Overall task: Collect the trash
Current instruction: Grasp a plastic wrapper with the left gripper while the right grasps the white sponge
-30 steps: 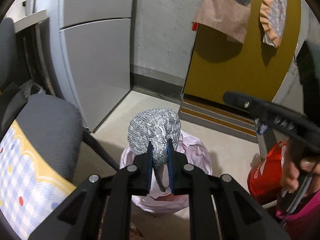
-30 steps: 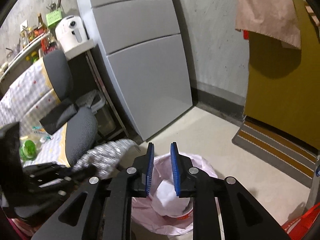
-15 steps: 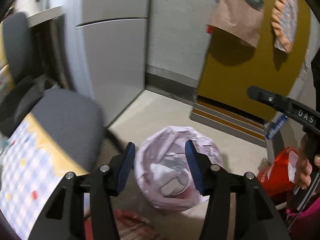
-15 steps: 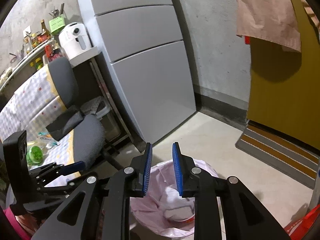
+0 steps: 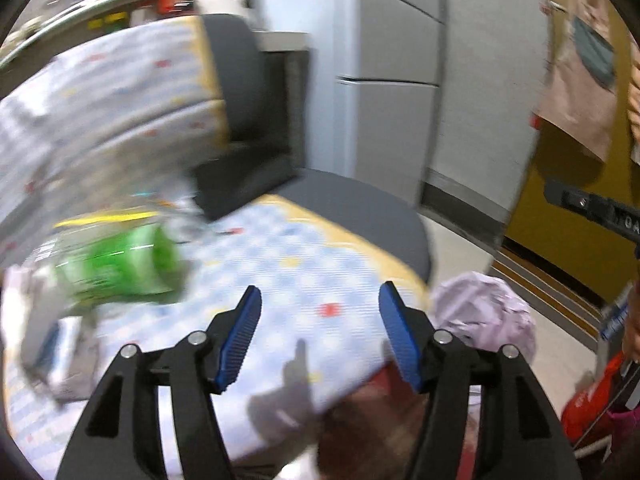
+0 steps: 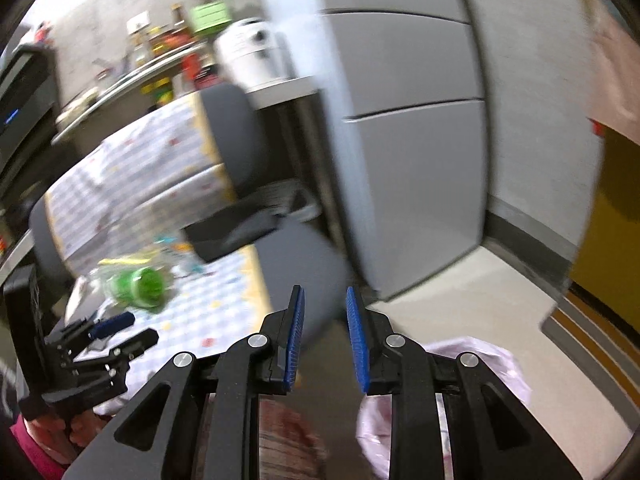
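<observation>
My left gripper (image 5: pixel 320 320) is open and empty above the checked seat cover of a chair (image 5: pixel 304 280). A blurred green plastic bottle (image 5: pixel 116 264) lies on the seat to its left, with other blurred litter around it. The pink-lined trash bin (image 5: pixel 484 320) stands on the floor to the right of the chair. In the right wrist view my right gripper (image 6: pixel 324 336) is open a little and empty, over the gap between chair (image 6: pixel 296 280) and bin (image 6: pixel 480 368). The bottle (image 6: pixel 140 284) and the left gripper (image 6: pixel 116 332) show at the left.
A grey refrigerator (image 6: pixel 400 140) stands behind the chair. A shelf with bottles and a white appliance (image 6: pixel 248 56) is at the back left. A yellow door (image 5: pixel 568 220) and a red bag (image 5: pixel 592 404) are at the right. The frames are motion-blurred.
The left gripper let go of the silver foil wad over the bin, opened wide, and swung left over the chair seat. The right gripper opened slightly and turned left too.
</observation>
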